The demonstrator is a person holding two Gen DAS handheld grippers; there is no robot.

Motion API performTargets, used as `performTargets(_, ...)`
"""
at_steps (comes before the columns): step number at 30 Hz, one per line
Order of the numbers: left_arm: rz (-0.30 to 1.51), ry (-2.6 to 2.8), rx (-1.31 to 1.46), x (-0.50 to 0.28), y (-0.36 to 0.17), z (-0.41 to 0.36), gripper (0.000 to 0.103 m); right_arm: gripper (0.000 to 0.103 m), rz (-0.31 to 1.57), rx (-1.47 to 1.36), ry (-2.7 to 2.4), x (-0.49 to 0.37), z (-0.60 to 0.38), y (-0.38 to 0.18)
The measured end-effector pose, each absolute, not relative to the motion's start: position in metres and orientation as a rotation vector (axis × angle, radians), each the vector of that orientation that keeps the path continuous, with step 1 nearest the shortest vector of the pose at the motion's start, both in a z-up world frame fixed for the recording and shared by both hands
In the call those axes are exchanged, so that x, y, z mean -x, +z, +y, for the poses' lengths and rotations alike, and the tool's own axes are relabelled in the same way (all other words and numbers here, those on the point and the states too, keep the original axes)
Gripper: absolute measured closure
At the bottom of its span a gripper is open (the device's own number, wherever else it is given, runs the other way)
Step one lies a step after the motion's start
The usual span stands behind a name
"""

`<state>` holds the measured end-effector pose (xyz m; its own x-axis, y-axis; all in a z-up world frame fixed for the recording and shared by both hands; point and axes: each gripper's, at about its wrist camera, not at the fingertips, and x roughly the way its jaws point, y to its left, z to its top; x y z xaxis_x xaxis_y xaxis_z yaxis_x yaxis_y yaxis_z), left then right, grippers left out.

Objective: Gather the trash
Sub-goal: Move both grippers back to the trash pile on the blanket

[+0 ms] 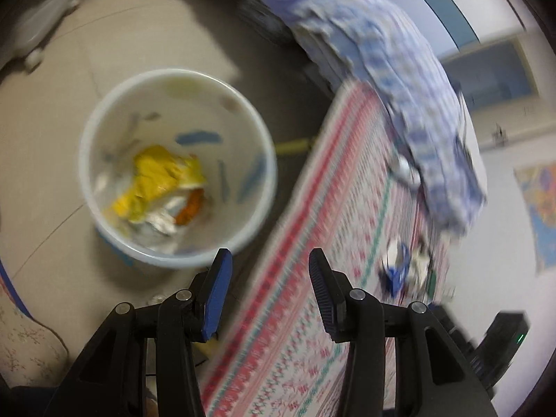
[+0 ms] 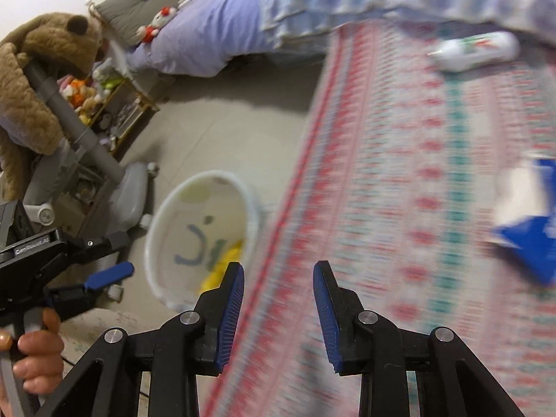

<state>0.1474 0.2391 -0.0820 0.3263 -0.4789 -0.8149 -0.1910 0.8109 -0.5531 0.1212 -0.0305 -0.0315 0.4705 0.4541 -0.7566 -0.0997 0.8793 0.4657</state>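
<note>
Plush dog (image 2: 33,80): seen at the far left, draped over a grey pole.
Left tool (image 1: 267,260): its blue pads are held apart with nothing between them; it is hung over the near rim of the bin and the rug edge.
Bin (image 1: 104,111): a white tub is set on the tiled floor (image 1: 146,34), just left of the rug; yellow wrappers (image 1: 156,177) and crumpled foil are seen inside.
Right tool (image 2: 278,271): its fingers are parted and empty, above the rug's left border.
Rug (image 2: 399,191): a red and green pattern is spread to the right of the bin.
Bottle (image 2: 476,50): a white bottle is laid on its side at the far end of the rug, near the bedding (image 2: 215,34).
Blue wrapper (image 2: 528,236): left on the rug at the right, well apart from the bin.
</note>
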Motion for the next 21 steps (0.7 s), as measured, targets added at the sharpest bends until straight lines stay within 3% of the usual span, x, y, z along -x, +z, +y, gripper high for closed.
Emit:
performTargets(11,1.231,-0.279,0.342,-0.117,-0.061,0.14,0.054,0.059,0.928,-0.561,0.074,-0.063,-0.219,-0.009)
performTargets(17,1.261,-0.257,0.291,-0.096,-0.065,0.117,0.054,0.059,1.004,-0.545,0.008,-0.052,-0.252,-0.034)
performTargets(21,1.245,-0.227,0.283,-0.079,-0.056,0.113,0.054,0.059,1.101,-0.685,-0.048,-0.05,-0.271,-0.072)
